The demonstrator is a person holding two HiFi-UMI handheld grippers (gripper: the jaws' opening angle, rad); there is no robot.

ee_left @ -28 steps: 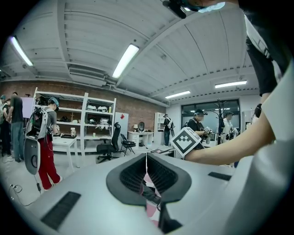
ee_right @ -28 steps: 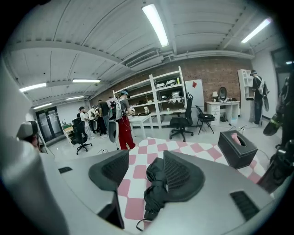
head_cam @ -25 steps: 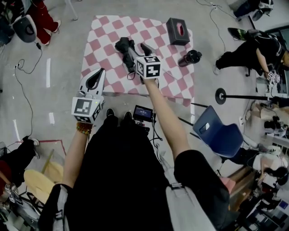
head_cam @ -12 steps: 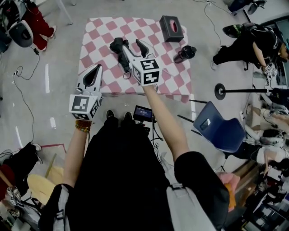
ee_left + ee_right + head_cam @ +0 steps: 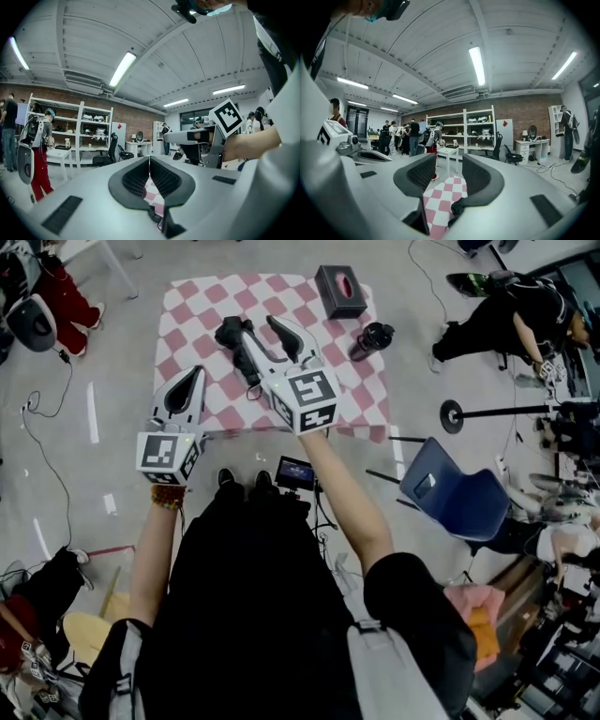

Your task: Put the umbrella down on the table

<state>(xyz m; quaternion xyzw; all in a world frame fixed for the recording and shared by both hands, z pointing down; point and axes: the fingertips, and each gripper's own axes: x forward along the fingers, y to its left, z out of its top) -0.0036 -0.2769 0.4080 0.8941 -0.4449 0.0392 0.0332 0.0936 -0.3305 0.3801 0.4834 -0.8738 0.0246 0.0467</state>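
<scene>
The folded black umbrella (image 5: 231, 335) lies flat on the table (image 5: 187, 306), on its pink-and-white checked cloth. In the head view it lies under the spread jaws of the right claw (image 5: 263, 326). No pad touches it. In the right gripper view the right claw (image 5: 449, 161) has its jaws apart and closing, with nothing between them. Through the gap only the checked cloth shows, and a dark bit of the umbrella (image 5: 456, 209) sits low beneath one jaw.

The left claw (image 5: 195, 372) is on the near-left side of the right claw, over the table's near edge and well clear of the umbrella. In the left gripper view the left claw (image 5: 149, 161) has its pads pressed together at the tips, and it holds nothing.

Beyond the right claw and to its right, a black tissue box (image 5: 339, 292) stands at the far corner of the table. A black bottle (image 5: 372, 338) lies nearer, by the right edge. Off the table, to the right of that claw's arm, a blue chair (image 5: 455, 507) stands on the floor.
</scene>
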